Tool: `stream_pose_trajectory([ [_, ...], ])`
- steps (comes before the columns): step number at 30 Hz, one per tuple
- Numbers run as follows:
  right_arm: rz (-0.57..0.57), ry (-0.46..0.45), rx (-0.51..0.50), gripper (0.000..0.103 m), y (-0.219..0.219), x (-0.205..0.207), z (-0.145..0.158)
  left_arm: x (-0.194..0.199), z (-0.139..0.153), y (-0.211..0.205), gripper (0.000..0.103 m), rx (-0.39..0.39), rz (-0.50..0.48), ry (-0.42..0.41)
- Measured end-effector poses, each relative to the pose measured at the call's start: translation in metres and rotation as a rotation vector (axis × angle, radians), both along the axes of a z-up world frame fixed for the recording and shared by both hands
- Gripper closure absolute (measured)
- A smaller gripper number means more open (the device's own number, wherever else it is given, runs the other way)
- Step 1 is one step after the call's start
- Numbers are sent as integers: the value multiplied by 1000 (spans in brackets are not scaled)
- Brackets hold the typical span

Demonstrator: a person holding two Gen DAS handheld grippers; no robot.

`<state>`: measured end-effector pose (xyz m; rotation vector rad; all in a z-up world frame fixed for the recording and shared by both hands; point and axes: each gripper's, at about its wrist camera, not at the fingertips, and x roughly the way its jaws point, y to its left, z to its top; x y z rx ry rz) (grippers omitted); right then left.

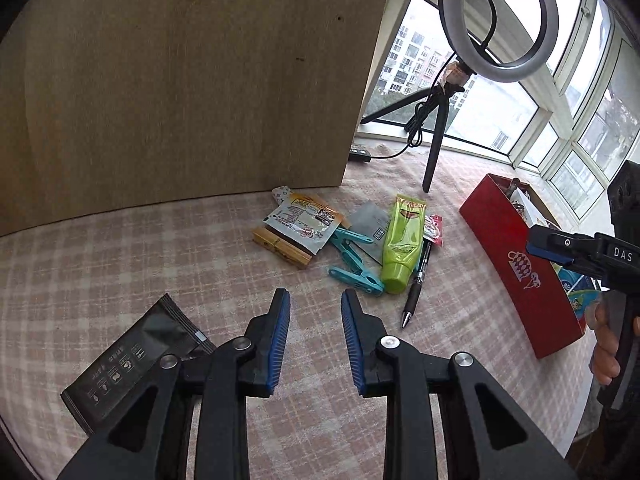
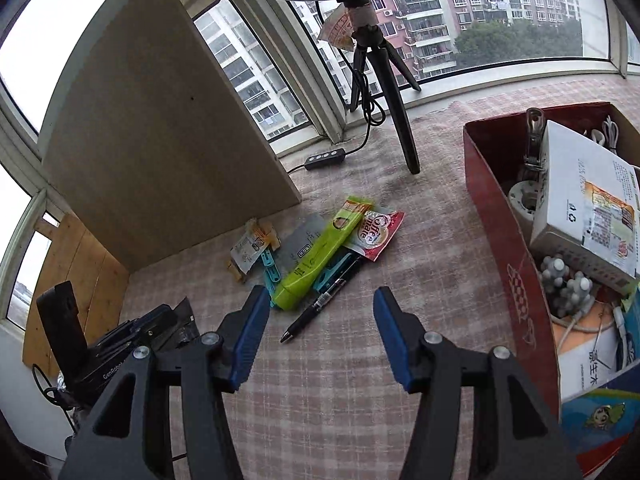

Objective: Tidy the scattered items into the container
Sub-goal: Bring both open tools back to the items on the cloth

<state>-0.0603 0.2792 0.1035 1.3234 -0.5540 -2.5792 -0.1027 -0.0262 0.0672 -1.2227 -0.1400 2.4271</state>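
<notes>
My left claw (image 1: 316, 300) sits low in the centre of its frame, jaws released with only a narrow gap and nothing but checked cloth (image 1: 120, 248) between them. My right claw (image 2: 322, 300) is spread wider, also empty, above the same cloth.

At the lower left of the left view, just beside my left finger, a black sachet (image 1: 132, 356) lies flat. Above and right of the left claw's tips is the scattered pile: a black pen (image 1: 418, 280) nearest, touching a green tube (image 1: 400, 248), teal clips (image 1: 354, 264) beside the tube, a white-and-orange packet (image 1: 306, 220) overlapping a wooden clip (image 1: 280, 246), and a grey pouch (image 1: 370, 224) under the tube. In the right view a red coffee sachet (image 2: 378, 232) rests against the tube's top end.

The red box (image 1: 516, 256), the container, stands at the right edge, well apart from the pile, already holding a white carton (image 2: 588, 208) and cables.

A ring light (image 1: 498, 20) on a tripod stands at the upper right, before the window.
</notes>
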Motion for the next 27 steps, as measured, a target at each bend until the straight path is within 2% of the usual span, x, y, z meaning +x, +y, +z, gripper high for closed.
stream_pose_trajectory([
  [8,-12,4,31,50,-8,-17,-7,-15,-4,2,76,11,1,12],
  [14,-59,74,97,50,-9,-5,8,7,23,-2,75,44,27,82],
  [18,-55,114,122,49,-13,7,23,27,44,-1,59,50,25,121],
  [22,-37,146,148,47,-20,11,32,33,52,6,58,27,5,133],
  [27,-21,142,143,47,-25,5,25,20,47,14,58,-9,-21,124],
])
